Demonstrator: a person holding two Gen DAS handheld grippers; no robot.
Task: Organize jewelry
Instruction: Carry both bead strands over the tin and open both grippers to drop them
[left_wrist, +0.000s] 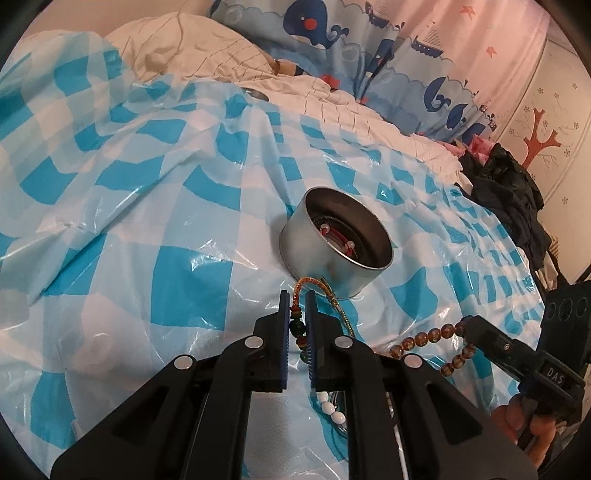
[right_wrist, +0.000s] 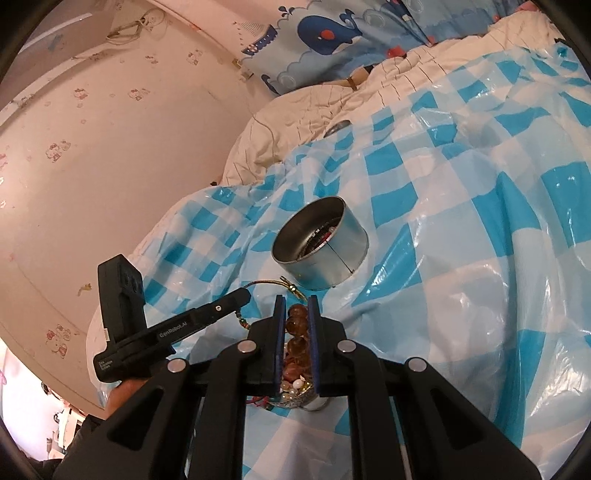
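Two grippers work side by side over the bed, each with a piece of jewelry. Nearest, the left gripper (left_wrist: 296, 295) has its jaws drawn almost together on a corded bracelet (left_wrist: 300, 325) with green and red beads, its gold braid looping forward to the base of the tin. Just beside it, the right gripper (right_wrist: 294, 301) has its jaws nearly closed on an amber bead bracelet (right_wrist: 296, 332), whose strand droops in a loop — likely lifted clear of the other pieces below. Beneath lies a small heap of white beads (left_wrist: 334, 404). Farther on, the round metal tin (left_wrist: 334, 242) stands open on the blue checked plastic sheet (left_wrist: 166, 240), a red-strung piece already inside — presumably the destination. Beyond, a white quilt (left_wrist: 332, 107) and whale-print curtain (left_wrist: 332, 33).
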